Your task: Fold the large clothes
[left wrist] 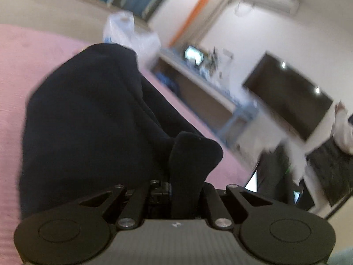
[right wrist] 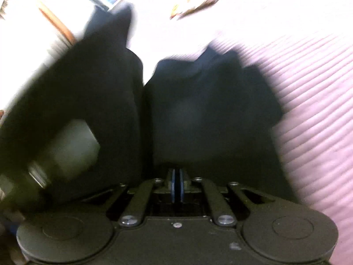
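Overhead, both grippers' fingers tight on dark garment point(left wrist: 92, 119) edges, pink ribbed bedcover point(right wrist: 320, 101) wide alongside.

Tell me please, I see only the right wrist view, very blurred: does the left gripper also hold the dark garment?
Observer: Yes, the left gripper is shut on a bunched fold of the dark garment.
Operator: What is under the cloth on that side?
Observer: A pink bed cover; the garment drapes down onto it.
Operator: Is anything behind the garment there?
Observer: A white plastic bag sits at the far edge of the bed.
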Demonstrator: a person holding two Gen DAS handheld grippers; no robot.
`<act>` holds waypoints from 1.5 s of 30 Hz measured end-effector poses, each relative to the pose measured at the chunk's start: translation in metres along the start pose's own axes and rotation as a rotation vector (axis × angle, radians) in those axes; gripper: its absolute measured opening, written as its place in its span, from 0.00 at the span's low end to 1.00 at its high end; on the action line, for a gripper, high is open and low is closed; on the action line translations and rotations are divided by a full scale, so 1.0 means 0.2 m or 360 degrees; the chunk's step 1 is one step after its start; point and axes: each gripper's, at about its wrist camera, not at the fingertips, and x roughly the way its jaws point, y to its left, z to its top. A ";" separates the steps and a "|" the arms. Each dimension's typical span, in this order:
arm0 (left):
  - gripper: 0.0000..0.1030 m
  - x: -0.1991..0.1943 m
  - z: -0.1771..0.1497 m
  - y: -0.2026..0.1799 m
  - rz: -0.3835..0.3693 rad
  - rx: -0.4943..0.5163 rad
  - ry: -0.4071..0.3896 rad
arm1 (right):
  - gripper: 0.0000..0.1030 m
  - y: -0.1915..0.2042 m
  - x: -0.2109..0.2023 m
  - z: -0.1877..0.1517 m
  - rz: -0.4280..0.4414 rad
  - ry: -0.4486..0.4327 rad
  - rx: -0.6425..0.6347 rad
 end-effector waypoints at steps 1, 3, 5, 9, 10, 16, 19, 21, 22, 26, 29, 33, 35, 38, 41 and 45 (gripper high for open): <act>0.06 0.07 -0.04 0.01 0.0002 -0.0026 0.0073 | 0.14 -0.05 -0.01 0.02 -0.0109 -0.0007 -0.0059; 0.06 0.19 -0.12 0.01 0.0075 0.0022 0.0209 | 0.14 -0.17 -0.03 0.06 -0.0235 -0.0002 -0.0123; 0.06 0.25 -0.18 0.00 0.0128 0.0059 0.0273 | 0.19 -0.25 -0.05 0.13 -0.0366 -0.0009 -0.0178; 0.06 0.29 -0.22 -0.03 0.0231 0.0135 0.0312 | 0.22 -0.29 -0.11 0.33 -0.0304 -0.0107 -0.0228; 0.06 0.30 -0.20 -0.03 0.0258 0.0160 0.0320 | 0.29 -0.26 -0.11 0.39 -0.0248 -0.0123 -0.0259; 0.08 0.31 -0.22 -0.13 0.0350 0.0246 0.0339 | 0.76 -0.07 0.11 0.70 0.0206 0.0007 -0.0287; 0.08 0.30 -0.23 -0.13 0.0364 0.0225 0.0338 | 0.77 -0.06 0.27 0.74 0.0289 0.0180 -0.0217; 0.08 0.33 -0.22 -0.16 0.0375 0.0240 0.0342 | 0.78 -0.05 0.32 0.75 0.0419 0.0282 -0.0155; 0.08 0.34 -0.21 -0.16 0.0376 0.0243 0.0342 | 0.75 -0.04 0.34 0.75 0.0488 0.0317 -0.0118; 0.08 0.36 -0.19 -0.19 0.0357 0.0262 0.0318 | 0.30 0.09 0.21 0.79 0.0373 0.0206 -0.0242; 0.11 0.40 -0.17 -0.20 0.0351 0.0302 0.0294 | 0.27 0.21 0.10 0.78 0.0242 0.0062 -0.0512; 0.12 0.41 -0.26 -0.14 0.0369 0.0266 0.0368 | 0.29 0.15 0.38 0.72 0.0089 0.0162 -0.0540; 0.12 0.37 -0.31 -0.15 0.0328 0.0252 0.0410 | 0.42 0.07 0.45 0.67 0.0076 0.0167 -0.0491; 0.17 0.29 -0.41 -0.18 0.0223 0.0233 0.0519 | 0.49 0.02 0.37 0.68 0.0139 0.0175 -0.0375; 0.16 0.22 -0.50 -0.17 0.0218 0.0202 0.0701 | 0.54 -0.01 0.23 0.72 0.0172 0.0163 -0.0318; 0.16 0.04 -0.42 -0.22 0.0352 0.0398 0.0697 | 0.53 0.01 -0.11 0.66 0.0064 0.0061 -0.0475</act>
